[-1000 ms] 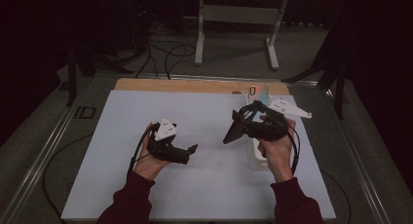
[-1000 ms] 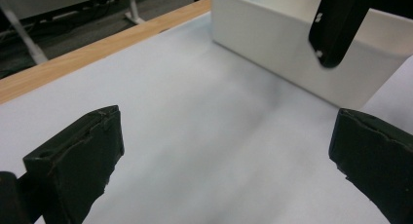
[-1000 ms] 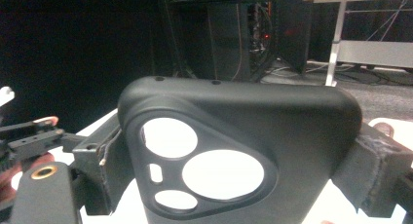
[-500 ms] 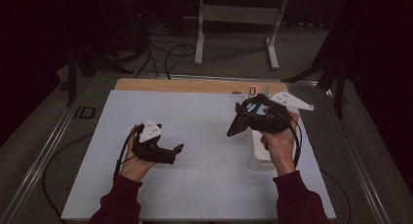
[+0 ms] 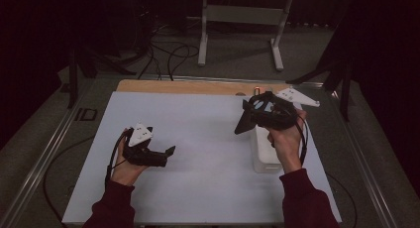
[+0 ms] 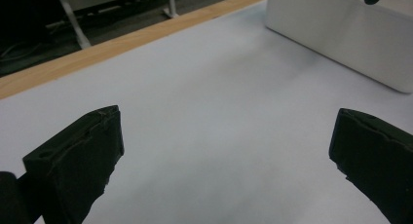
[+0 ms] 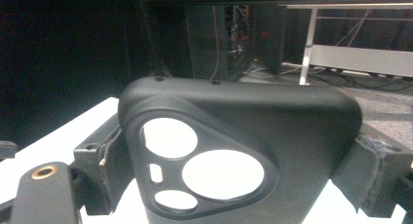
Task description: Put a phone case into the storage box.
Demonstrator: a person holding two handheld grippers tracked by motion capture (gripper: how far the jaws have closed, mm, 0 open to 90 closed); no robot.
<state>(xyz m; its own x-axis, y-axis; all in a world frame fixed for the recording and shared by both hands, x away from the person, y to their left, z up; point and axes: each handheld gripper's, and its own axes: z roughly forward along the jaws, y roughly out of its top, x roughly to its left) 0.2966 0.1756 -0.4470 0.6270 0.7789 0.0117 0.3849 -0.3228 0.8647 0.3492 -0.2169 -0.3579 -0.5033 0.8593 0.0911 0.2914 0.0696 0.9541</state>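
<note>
Right tool [image 7: 238,160] clamped on a black phone case [image 7: 234,151] above the white box [image 5: 265,151]; left tool [image 6: 229,156] wide open over the worktop [image 5: 198,139].

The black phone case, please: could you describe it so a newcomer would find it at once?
On the white table, look to its right side, above the white box. There the right gripper clamps the phone case: matte black, with a rounded triangular camera cutout holding several holes.

No readable text anywhere (dim views, perhaps hiding some).
</note>
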